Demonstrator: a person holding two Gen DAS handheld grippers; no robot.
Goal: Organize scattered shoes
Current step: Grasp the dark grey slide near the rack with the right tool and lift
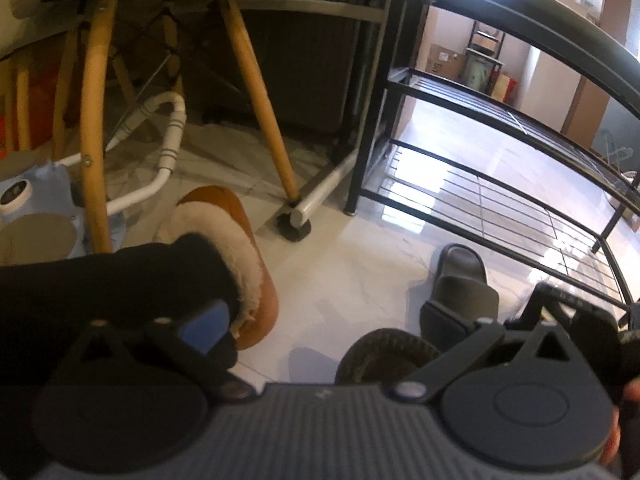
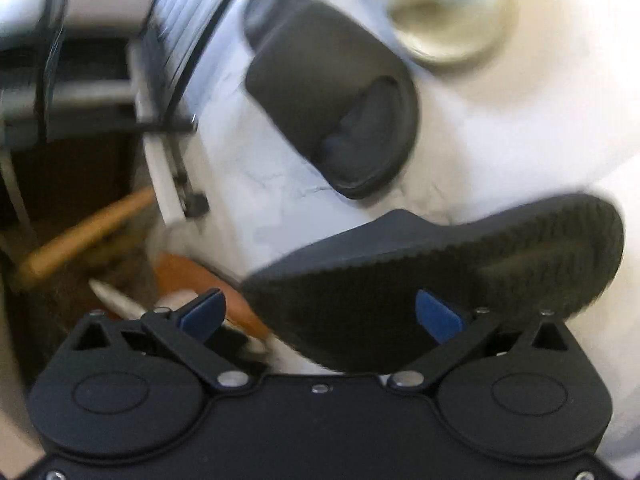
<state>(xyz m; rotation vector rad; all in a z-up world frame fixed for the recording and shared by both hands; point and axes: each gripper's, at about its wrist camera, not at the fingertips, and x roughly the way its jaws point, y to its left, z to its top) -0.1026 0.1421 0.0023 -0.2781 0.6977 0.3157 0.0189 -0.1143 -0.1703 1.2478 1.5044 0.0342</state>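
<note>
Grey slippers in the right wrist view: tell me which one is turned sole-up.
The grey slipper nearest the right gripper, tipped so its ridged sole shows. The other grey slipper lies farther off, upright on the white floor, footbed visible.

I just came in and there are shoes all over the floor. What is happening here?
A person is tidying shoes with a gripper in each hand. The right gripper has its jaws spread around a dark slide sandal tipped onto its side, sole showing; whether they press it is unclear. Its mate lies flat on the white floor. The left gripper is wide open and empty, beside a brown fluffy slipper. The black shoe rack is empty so far.
</note>
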